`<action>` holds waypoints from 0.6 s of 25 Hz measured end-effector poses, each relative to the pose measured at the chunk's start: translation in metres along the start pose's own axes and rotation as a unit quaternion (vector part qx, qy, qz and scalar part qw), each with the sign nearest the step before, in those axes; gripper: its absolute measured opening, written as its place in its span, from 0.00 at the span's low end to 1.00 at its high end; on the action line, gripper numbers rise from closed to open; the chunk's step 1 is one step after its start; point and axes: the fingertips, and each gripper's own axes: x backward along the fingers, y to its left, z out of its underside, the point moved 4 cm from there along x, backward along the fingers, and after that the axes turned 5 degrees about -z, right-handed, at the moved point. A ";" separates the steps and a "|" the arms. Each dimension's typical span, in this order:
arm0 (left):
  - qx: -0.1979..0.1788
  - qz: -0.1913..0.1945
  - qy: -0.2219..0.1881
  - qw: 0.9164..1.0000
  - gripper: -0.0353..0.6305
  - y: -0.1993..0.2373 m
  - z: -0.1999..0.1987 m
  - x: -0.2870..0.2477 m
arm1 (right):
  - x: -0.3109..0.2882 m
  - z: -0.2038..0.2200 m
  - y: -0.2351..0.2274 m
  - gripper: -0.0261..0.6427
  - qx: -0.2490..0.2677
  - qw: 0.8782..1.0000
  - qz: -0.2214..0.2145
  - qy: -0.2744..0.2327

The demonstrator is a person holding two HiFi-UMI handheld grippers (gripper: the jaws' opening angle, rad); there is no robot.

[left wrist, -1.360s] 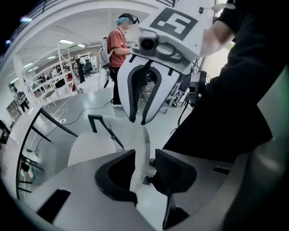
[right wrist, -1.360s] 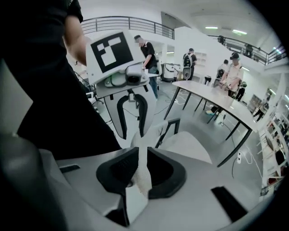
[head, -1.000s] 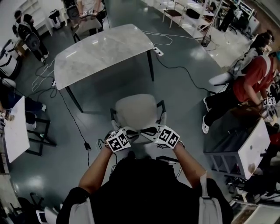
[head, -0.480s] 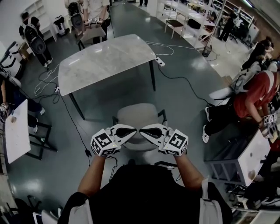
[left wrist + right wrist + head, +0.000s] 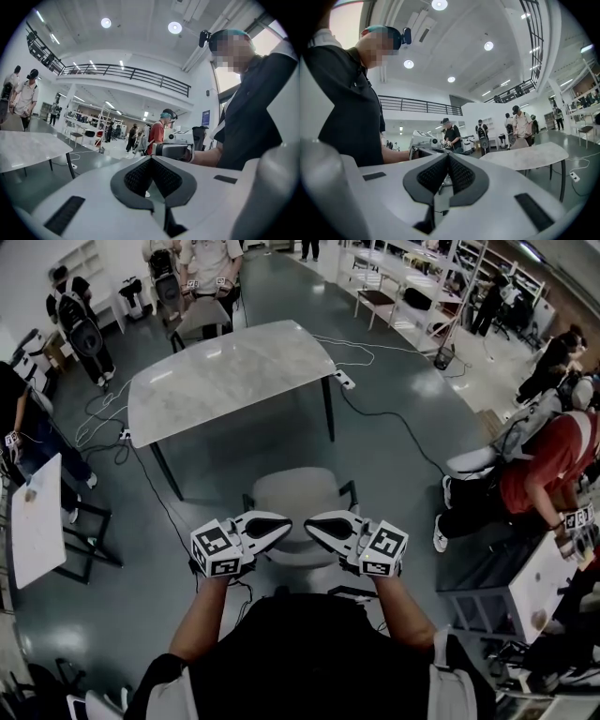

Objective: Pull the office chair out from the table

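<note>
The grey office chair [image 5: 298, 501] stands on the dark floor, clear of the marble-topped table [image 5: 230, 371] and just in front of me. Both grippers hang above the chair's back edge and touch nothing. My left gripper [image 5: 281, 524] and right gripper [image 5: 315, 523] point at each other, tips nearly meeting. In the left gripper view the left gripper [image 5: 151, 160] has its jaws pressed together and empty, and the right gripper [image 5: 172, 150] shows beyond. In the right gripper view the right gripper [image 5: 448, 158] is likewise shut on nothing, with the table [image 5: 525, 157] to its right.
Cables and a power strip [image 5: 343, 381] lie on the floor around the table. A second chair [image 5: 202, 317] stands at the table's far side with people behind it. A white desk [image 5: 36, 521] is at left; a seated person [image 5: 534, 474] and a white cabinet [image 5: 539, 573] are at right.
Both grippers have lifted off the chair's back and risen, their jaws closing. They now point at each other. The chair has stayed where it was.
</note>
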 end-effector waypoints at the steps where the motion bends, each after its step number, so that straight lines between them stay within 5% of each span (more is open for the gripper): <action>1: 0.002 0.001 0.003 1.000 0.07 -0.001 0.003 -0.001 | 0.000 0.001 0.001 0.07 -0.002 1.000 -0.002 -0.001; 15: 0.011 0.016 -0.008 1.000 0.07 -0.002 0.005 0.010 | -0.010 0.001 -0.003 0.07 -0.004 1.000 -0.007 -0.009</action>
